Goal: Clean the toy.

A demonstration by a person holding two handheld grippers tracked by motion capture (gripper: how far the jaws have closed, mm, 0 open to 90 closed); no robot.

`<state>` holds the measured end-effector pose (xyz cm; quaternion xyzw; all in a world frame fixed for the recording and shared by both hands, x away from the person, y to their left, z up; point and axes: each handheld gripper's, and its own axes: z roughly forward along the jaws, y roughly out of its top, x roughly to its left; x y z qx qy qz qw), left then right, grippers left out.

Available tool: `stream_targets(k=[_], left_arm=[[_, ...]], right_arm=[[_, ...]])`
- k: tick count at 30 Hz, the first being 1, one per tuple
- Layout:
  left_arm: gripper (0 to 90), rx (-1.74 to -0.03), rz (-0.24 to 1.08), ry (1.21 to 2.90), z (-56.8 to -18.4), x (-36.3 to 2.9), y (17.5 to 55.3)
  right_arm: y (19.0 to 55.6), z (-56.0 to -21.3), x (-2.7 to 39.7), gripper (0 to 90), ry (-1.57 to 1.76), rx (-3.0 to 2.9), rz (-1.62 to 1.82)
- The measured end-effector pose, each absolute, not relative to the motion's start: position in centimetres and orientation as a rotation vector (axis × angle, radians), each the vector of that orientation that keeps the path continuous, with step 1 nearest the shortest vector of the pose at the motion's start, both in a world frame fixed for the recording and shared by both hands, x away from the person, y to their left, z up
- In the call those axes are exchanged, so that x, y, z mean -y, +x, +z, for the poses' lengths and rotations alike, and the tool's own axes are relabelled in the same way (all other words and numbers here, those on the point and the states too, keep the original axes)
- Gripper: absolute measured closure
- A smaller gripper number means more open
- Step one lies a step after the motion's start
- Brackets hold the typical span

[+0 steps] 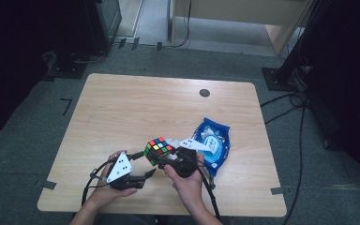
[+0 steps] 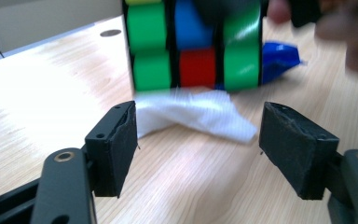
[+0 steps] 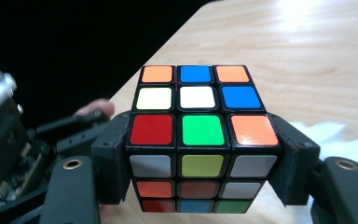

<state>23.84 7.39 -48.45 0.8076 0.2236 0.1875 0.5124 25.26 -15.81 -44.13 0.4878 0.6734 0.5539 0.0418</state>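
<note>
Your right gripper [image 3: 200,186] clamps the puzzle cube [image 3: 199,135] — pads pressed on both its sides | your left gripper [image 2: 198,140] gapes wide, nothing between its jaws | cube sits held just ahead of the left jaws, above a white tissue [image 2: 200,114] | blue packet [image 1: 212,143] lies just beyond your right gripper

— What's the cube [image 3: 199,140] made of?
— I see glossy stickers on black plastic. The right gripper [image 3: 200,163] has matt, rough black pads.
— And the table [image 1: 136,108]?
— Smooth pale wood. The tissue [image 2: 200,114] looks like soft crinkled paper, and the bag [image 1: 215,140] is shiny.
</note>
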Motion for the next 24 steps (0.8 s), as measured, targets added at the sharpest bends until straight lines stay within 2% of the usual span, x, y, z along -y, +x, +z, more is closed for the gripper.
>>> stream_targets(k=[5,10,24], left_arm=[[27.2,-0.567,0.516,1.981,-49.0,-7.7,24.3],[26.9,-0.55,0.554,1.953,-48.6,-7.5,24.0],[24.3,-0.513,0.611,1.974,-48.5,-6.6,23.3]], right_arm=[[25.8,-43.5,16.8,34.2,1.523,-2.137,1.731],[25.9,-43.9,16.1,34.2,1.512,-2.245,1.684],[26.0,-44.4,15.3,34.1,1.521,-2.329,1.657]])
